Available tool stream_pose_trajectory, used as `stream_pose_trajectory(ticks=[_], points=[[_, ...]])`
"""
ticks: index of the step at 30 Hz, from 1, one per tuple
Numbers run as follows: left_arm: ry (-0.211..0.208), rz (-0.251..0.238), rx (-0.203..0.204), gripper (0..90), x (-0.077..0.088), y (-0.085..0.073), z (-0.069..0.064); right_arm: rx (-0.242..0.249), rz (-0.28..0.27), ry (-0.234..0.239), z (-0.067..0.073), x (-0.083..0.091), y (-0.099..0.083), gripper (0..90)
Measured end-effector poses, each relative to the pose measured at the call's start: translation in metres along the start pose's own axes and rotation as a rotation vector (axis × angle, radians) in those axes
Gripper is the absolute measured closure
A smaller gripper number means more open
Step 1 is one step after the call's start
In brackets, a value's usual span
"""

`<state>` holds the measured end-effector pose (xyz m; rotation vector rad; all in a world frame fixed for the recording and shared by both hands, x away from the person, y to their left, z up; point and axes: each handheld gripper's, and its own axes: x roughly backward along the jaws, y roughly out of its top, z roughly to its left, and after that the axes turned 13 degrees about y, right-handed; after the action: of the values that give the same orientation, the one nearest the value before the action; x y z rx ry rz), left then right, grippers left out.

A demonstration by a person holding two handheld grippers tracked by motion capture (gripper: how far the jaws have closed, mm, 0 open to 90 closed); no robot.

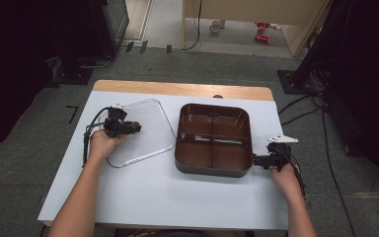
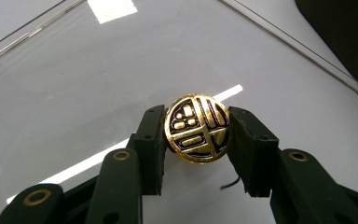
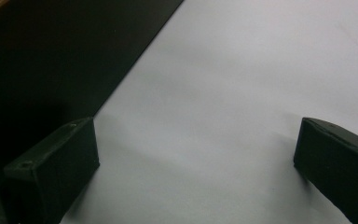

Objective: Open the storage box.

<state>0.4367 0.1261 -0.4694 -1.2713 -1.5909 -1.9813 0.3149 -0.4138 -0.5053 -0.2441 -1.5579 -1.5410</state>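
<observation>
Grey carpeted floor, cables trailing at the right, dark equipment at both sides. White table (image 1: 168, 197) with a wooden strip along its far edge.

Left hand (image 1: 101, 143) comes in from the bottom left, forearm angled up the table, wrist over the near left part of a clear lid (image 1: 145, 133). Left gripper (image 1: 137, 127) points right, low over that lid. In the left gripper view its jaws are clamped on a round gold-and-black knob (image 2: 197, 128), one pad pressed on each side of it. The knob sits on the lid's clear pane, near its middle.

Right hand (image 1: 284, 177) rests at the right edge of the table, forearm from the bottom right. Right gripper (image 1: 255, 160) points left, its tip just beside the near right corner of the brown tray (image 1: 212, 170). In the right gripper view the jaws stand wide apart with bare table between them, gripping nothing; the tray's dark wall runs along the left.

Count: one lid, one knob, one tray with four compartments, two grippers.

Lid lies flat, left of the tray, their edges near each other. Nothing between lid and tray.
</observation>
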Motion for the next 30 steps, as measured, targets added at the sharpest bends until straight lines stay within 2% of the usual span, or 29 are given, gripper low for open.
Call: stream_pose_trajectory(ticks=[3, 7, 14, 25, 30], points=[[0.004, -0.002, -0.003, 57.5, 0.0, 0.0, -0.001, 0.0, 0.0, 0.0, 0.0, 0.0, 0.0, 0.0], [-0.027, -0.003, 0.017, 49.7, -0.002, 0.0, -0.001, 0.0, 0.0, 0.0, 0.0, 0.0, 0.0, 0.0], [-0.002, -0.006, -0.013, 44.3, 0.004, 0.003, -0.006, 0.0, 0.0, 0.0, 0.0, 0.0, 0.0, 0.0], [0.005, -0.056, -0.005, 41.3, 0.019, 0.007, -0.006, 0.001, 0.0, 0.0, 0.0, 0.0, 0.0, 0.0], [-0.049, -0.064, 0.004, 39.1, 0.028, 0.009, -0.012, 0.001, 0.0, 0.0, 0.0, 0.0, 0.0, 0.0]])
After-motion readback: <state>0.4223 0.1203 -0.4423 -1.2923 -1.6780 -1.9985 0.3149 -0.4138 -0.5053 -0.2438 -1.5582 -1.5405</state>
